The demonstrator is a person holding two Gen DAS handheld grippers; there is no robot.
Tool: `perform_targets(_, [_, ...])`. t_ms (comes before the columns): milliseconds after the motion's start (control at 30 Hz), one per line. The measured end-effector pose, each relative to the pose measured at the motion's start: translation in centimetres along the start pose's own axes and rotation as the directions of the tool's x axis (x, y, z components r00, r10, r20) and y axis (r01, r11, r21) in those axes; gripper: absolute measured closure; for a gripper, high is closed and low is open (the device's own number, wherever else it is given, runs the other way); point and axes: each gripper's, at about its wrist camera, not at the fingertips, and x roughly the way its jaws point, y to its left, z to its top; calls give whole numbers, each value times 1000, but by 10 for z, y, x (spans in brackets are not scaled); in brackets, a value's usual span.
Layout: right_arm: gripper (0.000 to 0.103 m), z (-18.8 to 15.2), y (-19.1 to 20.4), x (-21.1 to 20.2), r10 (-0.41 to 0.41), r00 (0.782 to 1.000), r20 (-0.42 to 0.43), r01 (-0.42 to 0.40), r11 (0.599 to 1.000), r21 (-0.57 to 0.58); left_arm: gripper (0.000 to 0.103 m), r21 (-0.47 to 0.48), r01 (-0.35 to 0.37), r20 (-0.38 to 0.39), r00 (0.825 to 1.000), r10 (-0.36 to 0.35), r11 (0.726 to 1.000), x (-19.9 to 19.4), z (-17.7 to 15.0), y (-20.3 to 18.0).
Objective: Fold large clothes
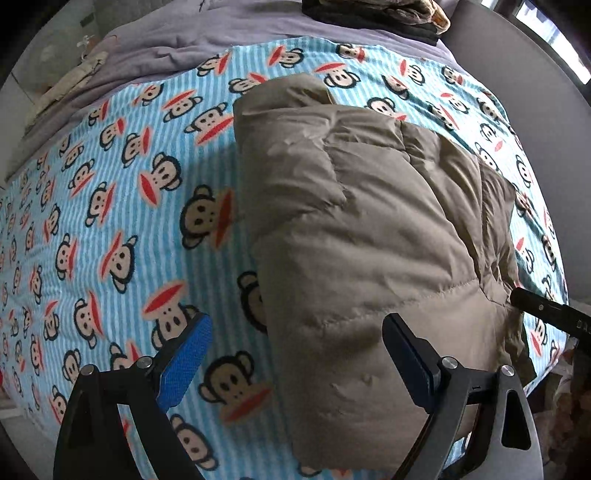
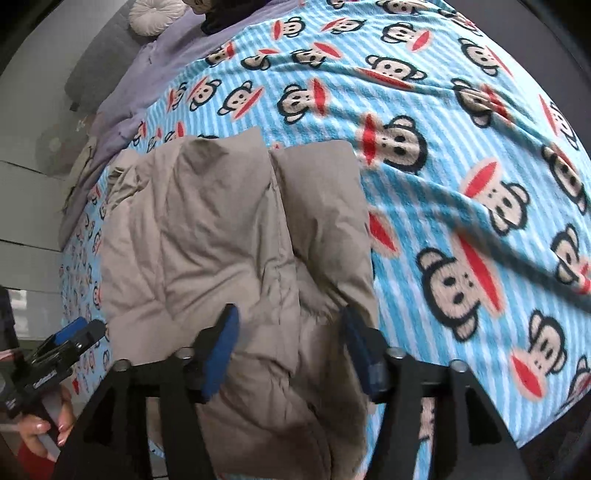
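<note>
- Bed covered by a blue-and-white striped fleece blanket printed with monkey faces [image 1: 122, 206]; a lilac-grey quilt [image 1: 207, 40] lies bunched past its far edge.
- The tan quilted puffer jacket [image 1: 369, 229] lies folded into a long bundle on the blanket, running from the near edge toward the far one. In the left wrist view it sits toward the right side of the blanket, with patterned fleece showing beyond it on every side but the near one.
- My left gripper [image 1: 295, 354] hangs over the near end of the bundle, jaws spread wide. The bright blue pad [image 1: 184, 363] is out over bare blanket, the other pad over the jacket; I cannot tell whether that one brushes the fabric. Nothing is pinched.
- My right gripper [image 2: 290, 350] straddles a raised fold at the near end of the jacket [image 2: 207, 236]. The jaws stand partly apart with the padded cloth between them; the pads look clear of it, though motion blur softens both pads.
- In the right wrist view the left gripper shows at the lower left edge, held by a hand [image 2: 40, 432] with glossy nails.
- A dark arm of the right gripper pokes in at the right edge of the left wrist view, beside the jacket's near corner.
- A pile of dark and patterned clothes [image 1: 376, 13] rests on the quilt at the far edge of the bed.
- A round white cushion [image 2: 157, 14] sits at the far left corner in the right wrist view.
</note>
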Motion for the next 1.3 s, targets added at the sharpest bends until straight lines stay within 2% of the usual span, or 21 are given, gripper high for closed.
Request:
perform_targets(233, [23, -1, -6, -7, 3, 1000, 0, -3, 1000, 17, 8, -11, -4, -5, 1000, 4, 1000, 3, -2, 2])
perform_targets(267, [23, -1, -7, -8, 4, 1000, 3, -4, 1000, 16, 1, -12, -3, -6, 1000, 3, 1000, 3, -2, 3])
perform_targets(533, [22, 4, -22, -16, -12, 1000, 19, 11, 999, 43, 1, -14, -12, -15, 1000, 12, 1000, 6, -3, 5])
perform_targets(567, [20, 5, -23, -16, -8, 1000, 19, 7, 999, 45, 1, -19, -6, -17, 1000, 5, 1000, 6, -3, 6])
perform_targets(633, [1, 6, -26, -15, 4, 1000, 18, -5, 999, 44, 1, -32, 9, -25, 1000, -10, 999, 8, -3, 9])
perform_targets(767, [0, 10, -32, -13, 23, 999, 32, -25, 999, 44, 1, -56, 29, -45, 998, -31, 998, 14, -4, 16])
perform_targets(900, [0, 14, -42, -2, 73, 997, -3, -73, 994, 81, 1, -98, 122, -57, 990, -128, 988, 19, -1, 28])
perform_targets(1000, [0, 16, -49, 11, 127, 989, -76, -119, 988, 102, 1, -171, 208, -78, 972, -224, 963, 30, 3, 47])
perform_targets(1167, [0, 25, -56, 26, 219, 970, -106, -208, 972, 109, 1, -301, 318, -83, 930, -357, 899, 56, 9, 76])
perform_targets(1233, [0, 31, -57, 34, 249, 960, -126, -237, 966, 105, 1, -336, 427, -70, 877, -474, 840, 70, 12, 83])
perform_targets(1300, [0, 38, -56, 44, 286, 947, -149, -274, 957, 96, 1, -356, 508, -46, 829, -558, 784, 80, 14, 85])
